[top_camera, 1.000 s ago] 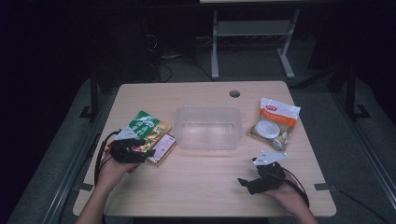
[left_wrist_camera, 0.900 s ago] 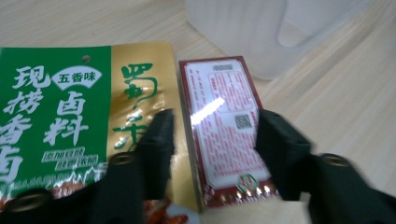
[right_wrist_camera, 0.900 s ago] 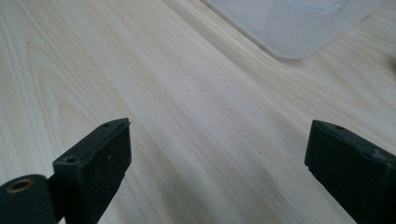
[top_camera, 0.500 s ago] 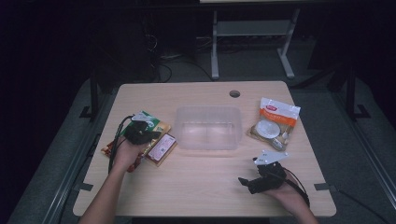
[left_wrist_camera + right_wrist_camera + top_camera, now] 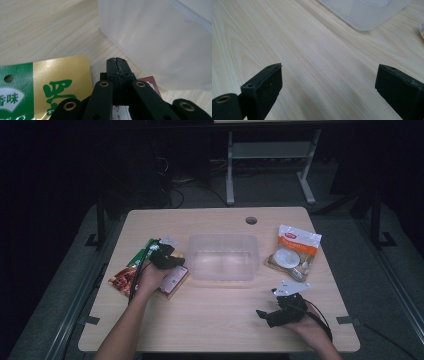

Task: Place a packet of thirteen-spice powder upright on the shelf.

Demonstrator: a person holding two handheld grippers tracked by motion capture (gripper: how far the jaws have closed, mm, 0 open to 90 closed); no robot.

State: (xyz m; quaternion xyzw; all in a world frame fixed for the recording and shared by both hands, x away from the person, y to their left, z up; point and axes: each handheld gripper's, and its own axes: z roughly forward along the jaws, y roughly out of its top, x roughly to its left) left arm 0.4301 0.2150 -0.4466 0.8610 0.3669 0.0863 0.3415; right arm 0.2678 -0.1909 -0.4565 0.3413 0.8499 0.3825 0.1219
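Observation:
My left gripper (image 5: 167, 255) hovers over the snack packets at the table's left, just left of the clear plastic container (image 5: 222, 256). In the left gripper view its jaws (image 5: 117, 61) are pressed together with nothing seen between them. Under them lie a green and gold bag (image 5: 50, 82) and a red and white packet (image 5: 150, 82), and the container wall (image 5: 162, 37) rises close behind. My right gripper (image 5: 265, 315) rests low at the front right. It stands open (image 5: 329, 72) over bare wood, with a container corner (image 5: 364, 12) farther off.
A white and orange bag (image 5: 295, 252) with round items lies right of the container. A red-brown packet (image 5: 120, 280) sits near the left edge. The wooden table (image 5: 215, 320) has a cable hole (image 5: 251, 220) at the back. Bare wood runs along the front.
My left hand has moved away from the person and to the right, over the packets toward the container. The right hand has kept still.

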